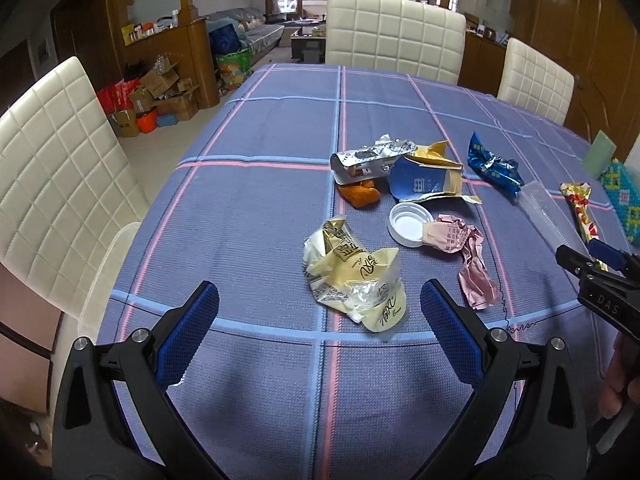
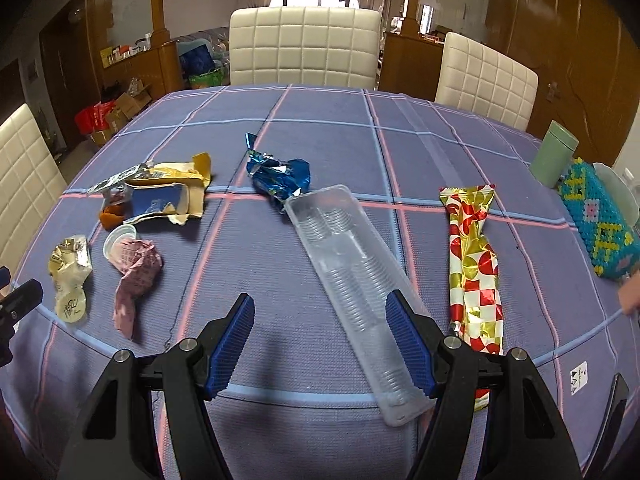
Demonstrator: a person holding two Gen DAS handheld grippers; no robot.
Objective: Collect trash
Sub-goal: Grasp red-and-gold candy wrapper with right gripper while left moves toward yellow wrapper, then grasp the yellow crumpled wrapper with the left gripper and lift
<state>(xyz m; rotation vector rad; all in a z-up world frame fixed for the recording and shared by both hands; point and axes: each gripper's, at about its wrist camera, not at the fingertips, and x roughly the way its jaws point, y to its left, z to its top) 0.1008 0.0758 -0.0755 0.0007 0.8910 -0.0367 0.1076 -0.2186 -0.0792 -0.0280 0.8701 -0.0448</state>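
Trash lies scattered on the blue plaid tablecloth. My left gripper is open, just short of a cream wrapper. Beyond it lie a white lid, a pink wrapper, a silver wrapper, an orange piece, a torn blue-and-yellow box and a blue foil wrapper. My right gripper is open above the tablecloth; its right finger overlaps a clear plastic tray. A red-and-gold wrapper lies to the right.
White padded chairs stand around the table. A green cup and a beaded teal box sit at the right edge. My right gripper shows at the right of the left wrist view. Cardboard boxes sit on the floor at left.
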